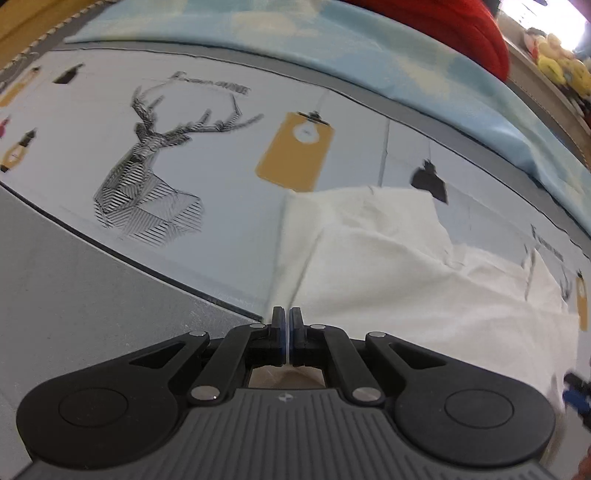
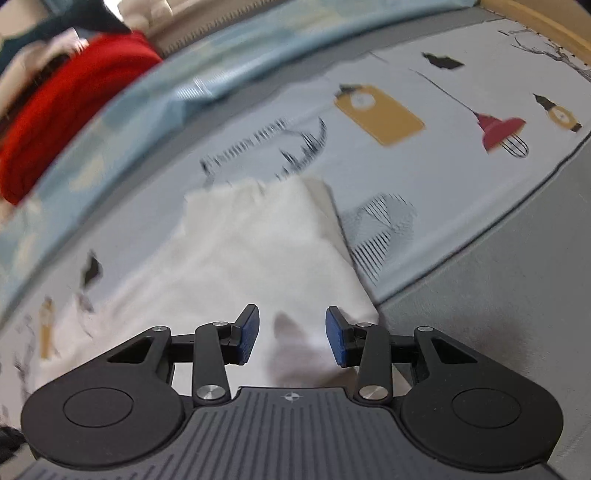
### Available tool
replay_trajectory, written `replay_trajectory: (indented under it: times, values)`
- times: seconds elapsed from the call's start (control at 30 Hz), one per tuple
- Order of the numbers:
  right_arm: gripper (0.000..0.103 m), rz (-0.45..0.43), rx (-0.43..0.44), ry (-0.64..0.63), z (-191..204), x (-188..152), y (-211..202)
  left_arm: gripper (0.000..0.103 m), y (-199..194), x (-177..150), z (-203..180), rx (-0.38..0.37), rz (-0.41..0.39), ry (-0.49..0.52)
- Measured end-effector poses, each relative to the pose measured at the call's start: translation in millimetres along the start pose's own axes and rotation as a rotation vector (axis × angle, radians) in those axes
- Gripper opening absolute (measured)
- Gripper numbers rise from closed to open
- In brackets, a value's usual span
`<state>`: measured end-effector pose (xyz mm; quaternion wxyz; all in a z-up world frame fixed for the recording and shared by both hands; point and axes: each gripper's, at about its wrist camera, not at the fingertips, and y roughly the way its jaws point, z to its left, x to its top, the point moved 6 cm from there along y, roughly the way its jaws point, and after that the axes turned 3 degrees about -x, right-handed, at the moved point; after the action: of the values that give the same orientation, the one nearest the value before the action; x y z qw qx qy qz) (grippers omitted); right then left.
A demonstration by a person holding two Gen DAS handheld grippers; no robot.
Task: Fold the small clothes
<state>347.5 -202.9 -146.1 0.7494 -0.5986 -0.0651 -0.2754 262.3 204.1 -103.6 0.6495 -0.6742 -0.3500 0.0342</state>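
Observation:
A small white garment lies partly folded on a printed cloth with a deer head and lamp drawings. My left gripper is shut at the garment's near left edge; whether cloth is pinched between its pads is not clear. In the right wrist view the same white garment lies below my right gripper, which is open and hovers over the garment's near end with nothing between its blue pads.
A light blue cloth lies along the far side, with a red garment on it; both show in the right wrist view too, blue cloth and red garment. A plain grey surface borders the printed cloth.

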Motion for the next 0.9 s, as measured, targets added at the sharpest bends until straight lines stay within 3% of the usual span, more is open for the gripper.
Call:
replay_trajectory:
  times: [0.07, 0.13, 0.23, 0.33, 0.37, 0.43, 0.53, 0.63, 0.67, 0.77, 0.87, 0.9]
  values:
    - [0.036, 0.008, -0.005, 0.02, -4.3, -1.3, 2.2, 0.001, -10.1, 5.4, -6.2, -0.005, -0.054, 0.031]
    - [0.034, 0.003, -0.012, 0.033, -5.9, -0.2, 0.0, 0.001, -12.9, 10.0, -17.0, -0.089, -0.082, 0.042]
    - [0.035, -0.011, -0.016, 0.032, -4.0, 0.8, -5.1, 0.001, 5.1, 6.5, -26.7, -0.163, -0.019, 0.068]
    - [0.034, 0.007, -0.019, 0.022, -6.2, -0.5, -1.3, 0.002, 41.0, -9.5, -9.3, -0.087, 0.125, 0.044]
    - [0.034, 0.012, -0.015, 0.036, -8.5, -0.3, -1.5, 0.002, 44.4, -10.2, -3.1, -0.11, 0.135, 0.008]
    - [0.034, 0.005, -0.013, 0.048, -8.7, 2.9, -6.4, 0.002, 36.8, -2.4, 1.3, -0.134, 0.106, -0.012]
    - [0.037, -0.032, -0.042, 0.027, -8.4, 7.9, -16.2, 0.003, 18.1, 14.4, -1.2, -0.14, -0.012, 0.015]
    - [0.037, 0.001, -0.074, 0.05, -20.5, 4.4, -13.4, 0.005, 17.6, 24.4, -2.4, -0.224, -0.065, -0.04]
    - [0.037, 0.013, -0.086, 0.071, -26.4, 2.1, -13.7, 0.008, 18.3, 27.4, -3.1, -0.237, -0.076, -0.045]
    - [0.038, 0.013, -0.064, 0.095, -32.5, -2.3, -25.3, 0.03, 25.0, 34.8, -9.4, -0.267, -0.102, -0.012]
    - [0.038, -0.005, -0.021, 0.053, -27.0, -5.3, -40.3, 0.03, 37.1, 33.3, -9.3, -0.256, -0.118, -0.005]
    - [0.038, -0.006, -0.013, 0.044, -25.7, -6.4, -42.8, 0.023, 41.7, 31.4, -10.7, -0.261, -0.114, 0.0]
